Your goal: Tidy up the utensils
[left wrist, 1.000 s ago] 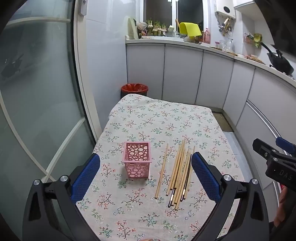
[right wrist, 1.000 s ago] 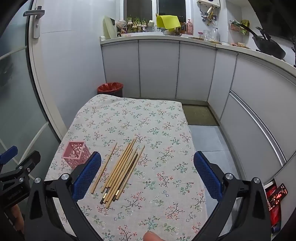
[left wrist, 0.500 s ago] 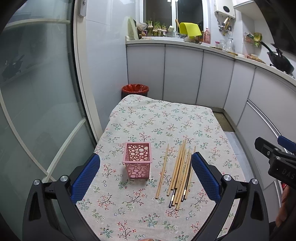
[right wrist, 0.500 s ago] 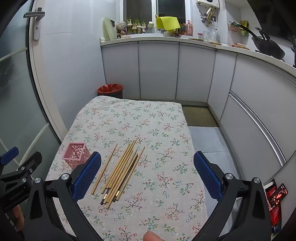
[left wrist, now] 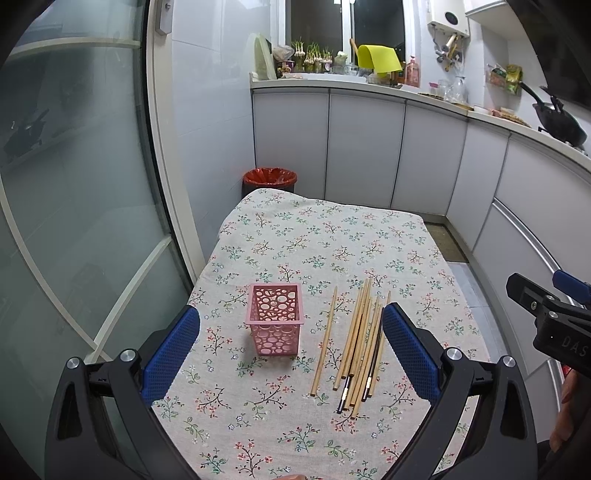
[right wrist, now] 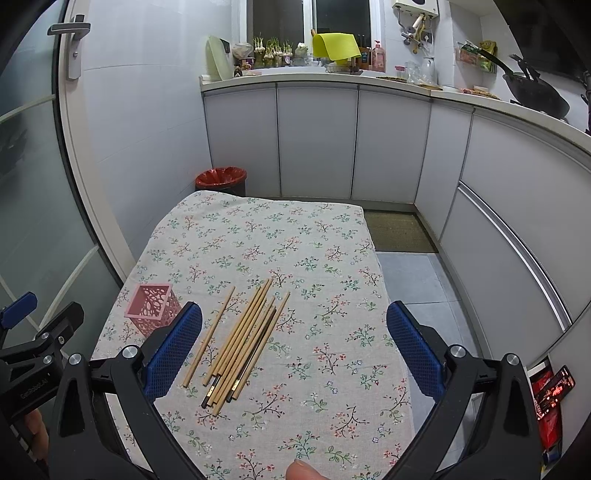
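A floral tablecloth (left wrist: 325, 236) covers the table in a narrow kitchen with white cabinets (left wrist: 364, 147); a red bin (left wrist: 270, 177) stands beyond. Pink basket (left wrist: 275, 318) upright beside loose chopsticks (left wrist: 360, 343); left gripper (left wrist: 291, 347) and right gripper (right wrist: 295, 343) both spread wide, empty

**Tiny kitchen corner, night-time lighting**

I'm standing at a small table (left wrist: 332, 236) covered in a floral cloth, pushed close to a white tiled wall (left wrist: 210, 122). On my left there's a frosted glass door (left wrist: 74, 192) with a pale frame; its handle (right wrist: 70, 40) shows up in the right view. Straight ahead, white cabinets (left wrist: 365, 147) curve around to my right under a light countertop (right wrist: 314, 78). The window (left wrist: 317, 29) above looks dark, with sprouting plants (right wrist: 271, 48) lined along the sill. A red-lined bin (left wrist: 269, 179) sits in the corner, a mat (right wrist: 399, 230) lies on grey floor tiles, and a black wok (right wrist: 535, 92) rests on the counter.
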Motion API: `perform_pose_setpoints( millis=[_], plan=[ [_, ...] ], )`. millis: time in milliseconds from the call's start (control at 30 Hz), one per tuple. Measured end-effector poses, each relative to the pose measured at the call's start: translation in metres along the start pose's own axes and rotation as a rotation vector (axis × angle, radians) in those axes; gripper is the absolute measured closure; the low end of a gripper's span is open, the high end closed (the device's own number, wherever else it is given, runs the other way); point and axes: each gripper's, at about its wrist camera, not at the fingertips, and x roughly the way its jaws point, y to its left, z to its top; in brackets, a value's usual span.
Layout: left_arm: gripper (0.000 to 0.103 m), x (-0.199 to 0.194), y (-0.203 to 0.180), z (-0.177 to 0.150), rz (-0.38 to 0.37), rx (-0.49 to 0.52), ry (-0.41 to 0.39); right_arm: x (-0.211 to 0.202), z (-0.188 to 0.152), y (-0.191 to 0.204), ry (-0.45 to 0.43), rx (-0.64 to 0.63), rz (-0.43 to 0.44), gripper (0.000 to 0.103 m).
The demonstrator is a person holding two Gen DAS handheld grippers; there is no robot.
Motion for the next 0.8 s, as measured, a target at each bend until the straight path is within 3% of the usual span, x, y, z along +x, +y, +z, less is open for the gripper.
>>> perform_pose_setpoints(
  millis=[800],
  plan=[
    [0.007,-0.0038,-0.0027,-0.0025,0.003,0.005,-0.009,0.0002,0.0007,0.0018,-0.001,0.0,0.001,0.007]
  ],
)
